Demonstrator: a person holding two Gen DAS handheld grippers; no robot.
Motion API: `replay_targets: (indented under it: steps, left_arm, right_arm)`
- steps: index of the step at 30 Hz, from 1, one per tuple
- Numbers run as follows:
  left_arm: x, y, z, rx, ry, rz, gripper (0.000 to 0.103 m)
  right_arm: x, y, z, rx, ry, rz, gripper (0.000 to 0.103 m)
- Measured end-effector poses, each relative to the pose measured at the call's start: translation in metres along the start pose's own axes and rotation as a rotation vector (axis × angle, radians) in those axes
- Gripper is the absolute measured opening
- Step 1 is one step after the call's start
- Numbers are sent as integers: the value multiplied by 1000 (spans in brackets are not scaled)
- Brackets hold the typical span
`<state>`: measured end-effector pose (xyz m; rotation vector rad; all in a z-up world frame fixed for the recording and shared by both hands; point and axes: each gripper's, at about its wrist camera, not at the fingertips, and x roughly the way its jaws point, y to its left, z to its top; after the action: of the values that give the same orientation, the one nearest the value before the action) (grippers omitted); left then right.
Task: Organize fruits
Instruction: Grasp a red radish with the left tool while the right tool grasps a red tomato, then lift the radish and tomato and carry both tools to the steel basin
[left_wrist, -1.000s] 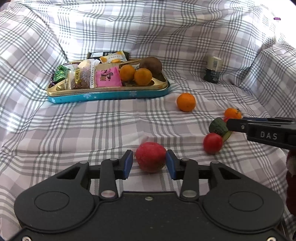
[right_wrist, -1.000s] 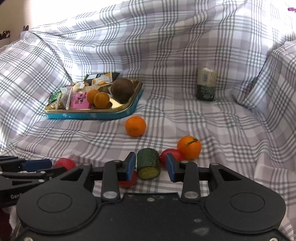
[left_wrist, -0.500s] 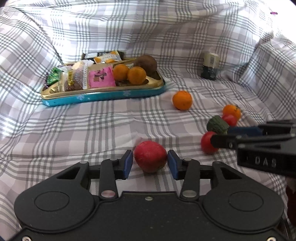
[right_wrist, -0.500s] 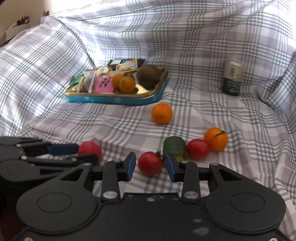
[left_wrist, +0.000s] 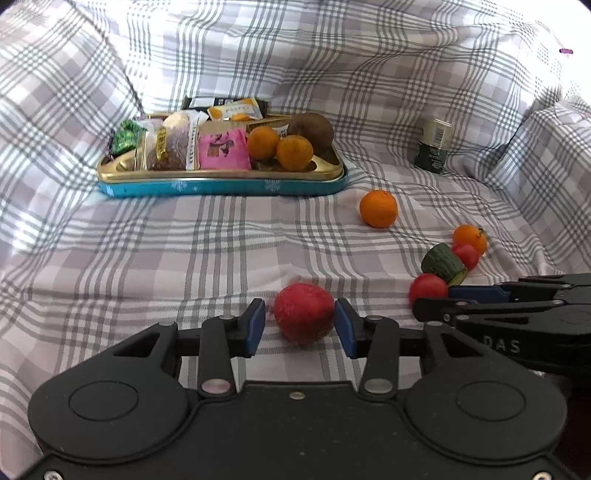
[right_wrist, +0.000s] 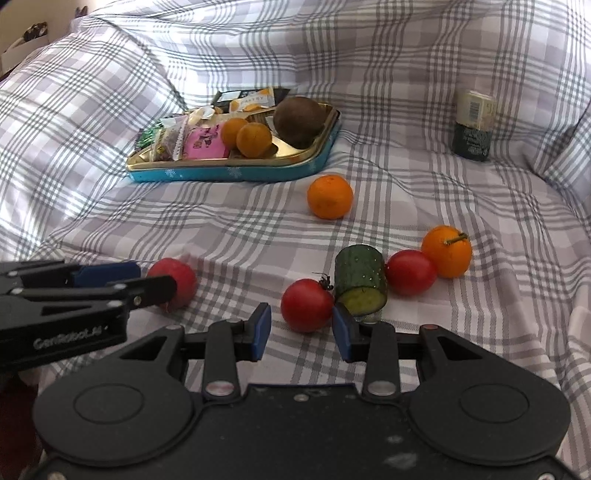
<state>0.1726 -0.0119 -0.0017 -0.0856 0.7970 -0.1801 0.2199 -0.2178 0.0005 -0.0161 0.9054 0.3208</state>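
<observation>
Orange fruits, two of them, are already sitting in the tray (left_wrist: 221, 184) beside a brown fruit (left_wrist: 310, 129); the rest are lying on the checked cloth (left_wrist: 184, 251) in front of the tray. Left claw (left_wrist: 299, 325) is standing open around the red apple (left_wrist: 303, 312), right pad touching or nearly so, left pad apart. Right claw (right_wrist: 301, 328) is standing open around a tomato (right_wrist: 306, 304), not yet gripping.

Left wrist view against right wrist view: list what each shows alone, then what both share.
Only the left wrist view shows the left gripper head-on, jaws open around the red apple. Only the right wrist view shows the right gripper head-on, open around a tomato, and the cucumber piece's cut face. Both share the tray, the loose orange and the dark jar.
</observation>
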Motion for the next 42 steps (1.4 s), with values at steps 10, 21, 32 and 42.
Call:
replay_targets:
  steps: [10,21,32,42]
  left_arm:
    - [0,5,0,-17,8,-24,52]
    - [2,-1,-3,20,-8,-19,52]
    - [6,-12,-6,70,-19,-4,52]
    - [11,-12,-4,54,-8,-11,53]
  right_arm:
    - [13,2,3,41,18,-22,36]
    - [3,0,-1,-4,2,-27,35]
    - [-5,-4,-4,-8,-17,-31,35]
    - [-8,-3,-5,-23,-20,-33,35]
